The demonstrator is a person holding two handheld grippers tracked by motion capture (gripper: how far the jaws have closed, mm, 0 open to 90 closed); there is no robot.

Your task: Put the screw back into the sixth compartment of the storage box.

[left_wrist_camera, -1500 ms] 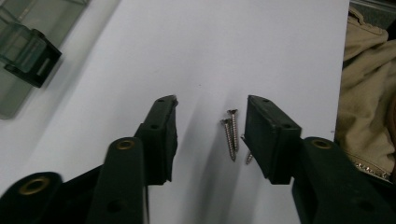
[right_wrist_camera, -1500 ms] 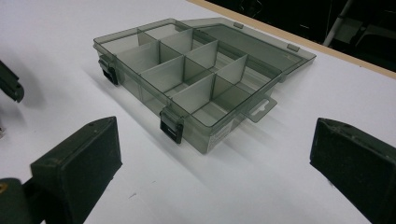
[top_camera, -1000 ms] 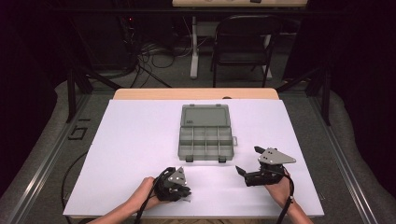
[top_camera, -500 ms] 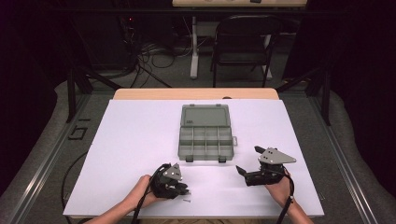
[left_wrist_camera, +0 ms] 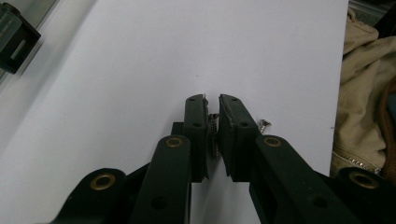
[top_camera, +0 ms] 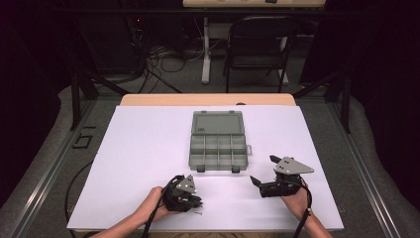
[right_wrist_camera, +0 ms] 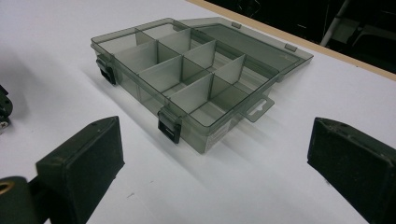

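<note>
Work: sorting small screws into the compartment box, as it looks to me
Left gripper (left_wrist_camera: 212, 105): jaws nearly together, clamped on a screw (left_wrist_camera: 214, 135) that stands between the pads; they have just been closing a little on it
Second screw (left_wrist_camera: 265, 123): lies on the white sheet (left_wrist_camera: 140, 70) just beside the outer side of one jaw, not touched
Left gripper place: low on the sheet, near the front edge, held by the left hand (top_camera: 156, 203)
Right gripper (top_camera: 262, 171): jaws wide apart, nothing between them, pointing toward the box
Compartment box (right_wrist_camera: 187, 74): ahead of the right gripper's jaws, lid folded back flat, well apart from the left gripper
Compartments: all look empty from here
Done: one screw is gripped, I judge
Left: lifting it, carrying it to a compartment, releasing it; then the second screw
Risk: screw is thin, it may slip or turn between the pads
</note>
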